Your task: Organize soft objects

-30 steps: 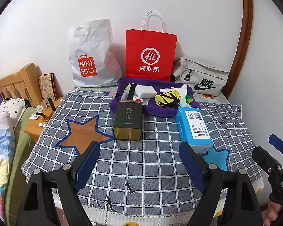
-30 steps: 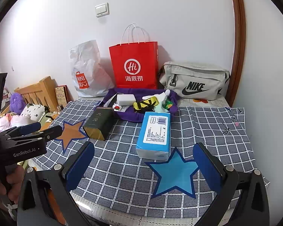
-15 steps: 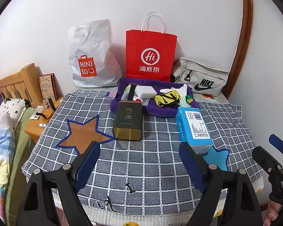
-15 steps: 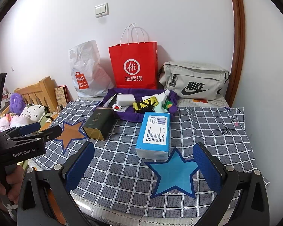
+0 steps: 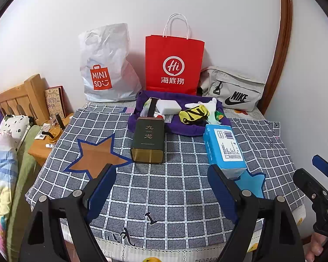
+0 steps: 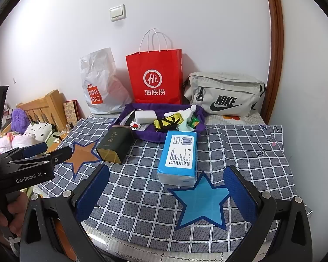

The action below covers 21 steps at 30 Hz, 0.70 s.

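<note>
Over the near edge of the checked tabletop (image 5: 175, 187), both grippers, left (image 5: 161, 184) and right (image 6: 166, 193), hover with jaws apart and empty, probably staged for the tissue pack (image 6: 179, 157) beside the blue star (image 6: 202, 203).

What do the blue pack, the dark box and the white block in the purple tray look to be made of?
Blue pack: thin glossy plastic wrap, probably over tissues; its end bulges softly.
Dark box: looks like a rigid tin, matte dark green with a shiny gold end and crisp edges.
White block: matte and plain, possibly foam or sponge; cannot tell for sure.
Purple tray: fuzzy fabric with slumped walls.
</note>
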### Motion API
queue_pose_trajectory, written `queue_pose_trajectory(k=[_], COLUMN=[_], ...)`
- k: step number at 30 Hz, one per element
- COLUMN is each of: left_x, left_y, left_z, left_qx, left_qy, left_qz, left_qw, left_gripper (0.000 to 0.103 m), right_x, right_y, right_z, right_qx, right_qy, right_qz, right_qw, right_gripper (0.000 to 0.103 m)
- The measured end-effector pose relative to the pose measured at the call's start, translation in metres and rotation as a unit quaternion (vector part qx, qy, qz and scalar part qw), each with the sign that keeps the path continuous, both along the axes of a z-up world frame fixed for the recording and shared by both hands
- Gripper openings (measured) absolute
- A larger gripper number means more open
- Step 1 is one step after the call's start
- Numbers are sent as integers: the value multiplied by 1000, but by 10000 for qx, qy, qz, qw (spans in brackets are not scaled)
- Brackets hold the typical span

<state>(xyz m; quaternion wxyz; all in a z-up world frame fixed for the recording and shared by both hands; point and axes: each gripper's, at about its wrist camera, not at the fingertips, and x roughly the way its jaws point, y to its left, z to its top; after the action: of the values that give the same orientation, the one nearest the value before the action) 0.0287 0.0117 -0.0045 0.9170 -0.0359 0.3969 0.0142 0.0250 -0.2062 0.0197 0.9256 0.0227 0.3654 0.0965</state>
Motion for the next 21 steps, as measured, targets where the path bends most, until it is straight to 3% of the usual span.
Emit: queue_pose_trajectory(k=[21], left_x=[0], left_y=[2], left_z=[4], left_qx=[-7], left_qy=[-33], left_qz=[1], left_qw=[10000], left_gripper=[85], right_x=[-1], right_y=[-1], right_z=[3], right_qx=[-25], right_qy=[-28], right_qz=[-16], right_qw=[10000], right_gripper=[102])
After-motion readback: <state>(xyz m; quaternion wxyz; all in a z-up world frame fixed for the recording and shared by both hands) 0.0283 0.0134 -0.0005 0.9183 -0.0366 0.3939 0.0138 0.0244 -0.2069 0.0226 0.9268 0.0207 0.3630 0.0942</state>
